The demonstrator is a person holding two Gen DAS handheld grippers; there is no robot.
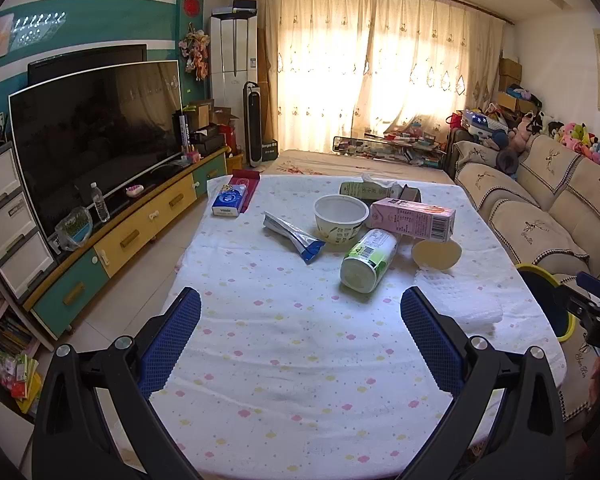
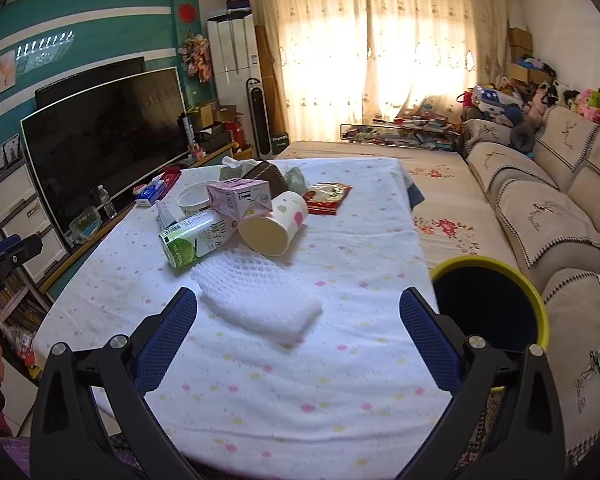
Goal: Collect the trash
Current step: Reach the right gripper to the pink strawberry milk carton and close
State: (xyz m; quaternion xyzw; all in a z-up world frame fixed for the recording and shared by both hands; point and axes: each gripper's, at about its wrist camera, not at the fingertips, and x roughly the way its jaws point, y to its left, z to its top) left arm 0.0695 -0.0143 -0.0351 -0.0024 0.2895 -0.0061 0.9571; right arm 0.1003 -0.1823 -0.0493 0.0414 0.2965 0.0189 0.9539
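2 grippers, left gripper (image 1: 300, 312) and right gripper (image 2: 297, 312), hover spread and empty over the table (image 2: 340, 360); collection unstarted; nearest white foam-mesh sleeve (image 2: 255, 300) needs grasping, then dropping into the yellow-rimmed dark bin (image 2: 488, 304) beside.

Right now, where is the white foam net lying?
The white foam net lies flat on the tablecloth, just ahead of the right gripper, with the green can behind it and the bin to its right.
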